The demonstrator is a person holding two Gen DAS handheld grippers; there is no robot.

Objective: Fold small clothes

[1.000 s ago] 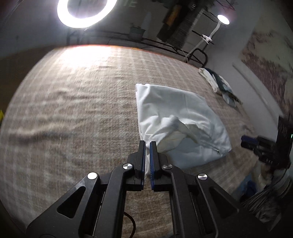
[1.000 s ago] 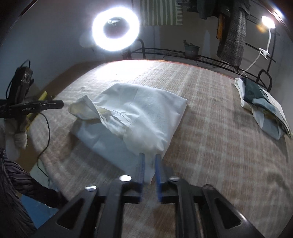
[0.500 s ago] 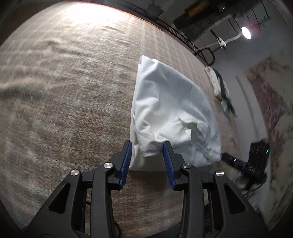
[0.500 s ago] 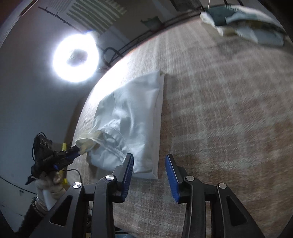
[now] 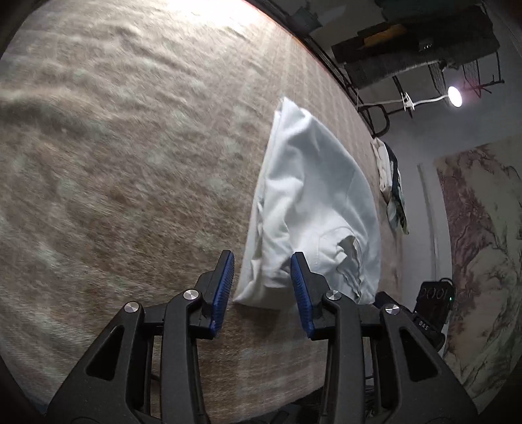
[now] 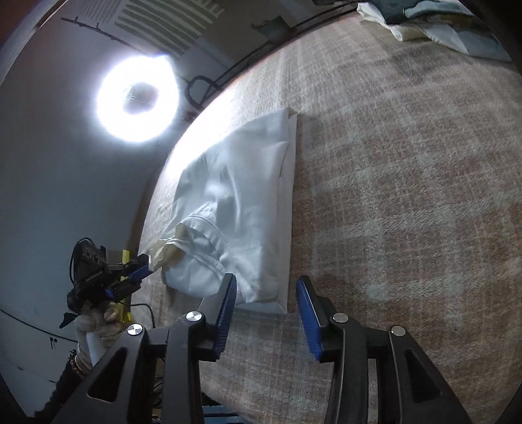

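Note:
A white garment (image 5: 313, 195) lies folded on the plaid bedspread (image 5: 130, 163), its cream pocket lining turned out near the waistband. My left gripper (image 5: 262, 256) is open just above the garment's near corner, pads apart from the cloth. In the right wrist view the same garment (image 6: 241, 195) lies ahead and to the left. My right gripper (image 6: 267, 278) has its jaws closing, with the garment's near folded edge between them but not pressed. The left gripper (image 6: 140, 267), held in a gloved hand, shows at the garment's far corner.
A pile of other clothes (image 5: 391, 182) lies at the far side of the bed, also in the right wrist view (image 6: 440, 29). A ring light (image 6: 137, 101) and a clip lamp (image 5: 455, 96) stand beyond the bed. The bed's edge runs just below both grippers.
Both grippers have spread their jaws and let go of the white cloth. Both sank toward the bed and rolled. The garment now lies flatter.

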